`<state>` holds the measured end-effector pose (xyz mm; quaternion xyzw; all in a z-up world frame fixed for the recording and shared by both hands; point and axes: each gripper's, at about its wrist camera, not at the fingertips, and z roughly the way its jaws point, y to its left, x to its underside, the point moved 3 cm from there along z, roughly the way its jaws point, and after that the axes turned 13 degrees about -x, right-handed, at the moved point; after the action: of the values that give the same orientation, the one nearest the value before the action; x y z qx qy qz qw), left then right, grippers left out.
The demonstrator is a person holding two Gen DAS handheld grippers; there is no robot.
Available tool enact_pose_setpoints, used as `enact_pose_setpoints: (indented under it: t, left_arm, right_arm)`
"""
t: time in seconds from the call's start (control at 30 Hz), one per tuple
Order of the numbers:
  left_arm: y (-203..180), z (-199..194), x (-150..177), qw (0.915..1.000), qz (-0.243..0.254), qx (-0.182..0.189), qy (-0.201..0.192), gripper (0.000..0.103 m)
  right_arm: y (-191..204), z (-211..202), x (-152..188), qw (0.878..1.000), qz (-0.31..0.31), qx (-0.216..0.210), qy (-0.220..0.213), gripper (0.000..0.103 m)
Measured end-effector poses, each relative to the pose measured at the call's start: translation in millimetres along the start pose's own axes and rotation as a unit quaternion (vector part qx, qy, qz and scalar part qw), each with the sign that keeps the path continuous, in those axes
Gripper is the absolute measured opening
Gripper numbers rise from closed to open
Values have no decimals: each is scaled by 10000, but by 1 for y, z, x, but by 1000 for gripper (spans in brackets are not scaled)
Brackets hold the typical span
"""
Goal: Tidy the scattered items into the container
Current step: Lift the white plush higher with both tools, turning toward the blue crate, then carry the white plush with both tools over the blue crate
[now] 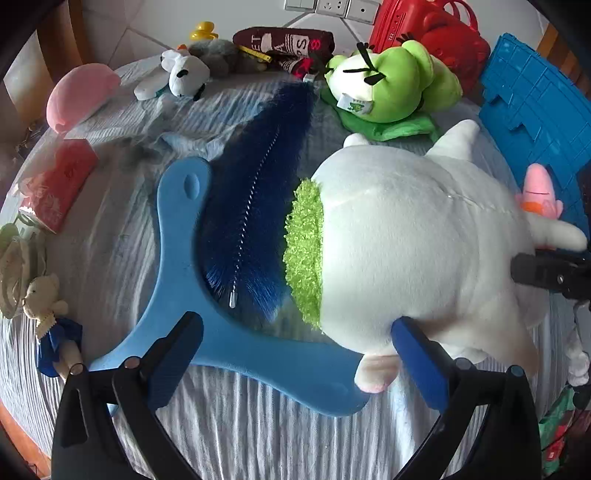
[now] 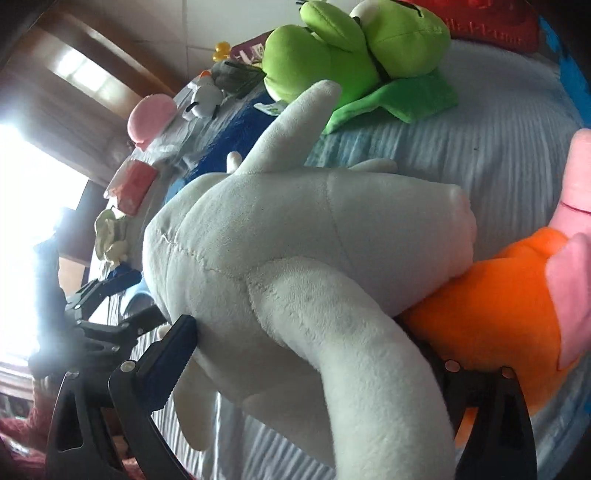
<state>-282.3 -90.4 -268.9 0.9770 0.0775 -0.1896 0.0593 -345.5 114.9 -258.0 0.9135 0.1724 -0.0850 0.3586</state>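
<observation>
Left wrist view: the left gripper (image 1: 295, 354) hangs low over a round table covered in pale blue ribbed cloth (image 1: 258, 435), jaws spread wide and closed on nothing. Its left finger lies over a light blue flat foam boomerang-shaped piece (image 1: 173, 266); its right finger touches the underside of a large white plush animal with a fuzzy lime-green patch (image 1: 406, 251). This white plush lies on the right half of the table, overlapping the foam piece. Between the two lies a dark blue furry tail with a twisted wire spine (image 1: 255, 206). Along the far edge sit a lime-green plush frog (image 1: 388, 85), a small white and black plush dog (image 1: 184, 74), a grey plush (image 1: 218, 55), a yellow rubber duck (image 1: 203, 31) and a dark red printed roll (image 1: 288, 42). A pink plush (image 1: 81, 96) and a red packet in clear wrap (image 1: 59, 184) lie at the left edge, with a small teddy bear in a blue dress (image 1: 51, 317) nearer. At the right edge stands a blue plastic crate (image 1: 535, 122), the container, beside a red plastic basket (image 1: 436, 33) and a small pink and orange plush (image 1: 539, 192).

Right wrist view: the right gripper (image 2: 303, 354) brackets the white plush's limb, jaws wide; its left finger (image 2: 173, 365) presses the body, the right finger is hidden behind the limb, so a firm hold cannot be confirmed.
</observation>
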Motion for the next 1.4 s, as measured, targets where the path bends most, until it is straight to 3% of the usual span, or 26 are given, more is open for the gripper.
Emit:
enact_pose_setpoints:
  t: [0.13,0.2,0.4,0.6,0.77,0.83,0.93,1.13,1.4]
  left_arm:
    - [-9,-13,3,9990,412,42,-150,103]
    - [-24,-8,6,9962,845,-55,-182,103]
    - [-53,12,-4,9888,1415,106,-461,103]
    - [-62,29,-15,9843,1548,605,-593,103]
    - [-78,55,-19,9861,1464,266,-734,103]
    - [-80,54,-19,9873,1393,114,-759,97]
    - [-72,33,-19,9881,1333,54,-762,90]
    - [-51,-49,-24,9786,1546,-112,-1354,90]
    - [-48,-129,-20,9614,1973,268,-1900,90]
  right_arm:
    - [-1,-5,-3,9997,173,-95,-145,101]
    - [-2,-4,-3,9996,204,-103,-141,101]
    - [-2,-2,-10,9998,114,-73,-150,103]
    - [-9,5,-28,9997,-120,23,-203,103]
    - [-11,16,-39,9990,-408,-22,-174,103]
    - [-9,17,-40,9985,-512,-30,-165,103]
    - [-3,9,-34,9976,-598,-71,-349,103]
    - [41,-40,-23,9917,-728,-539,-912,103]
    - [101,-116,8,9840,-614,-313,-1640,103]
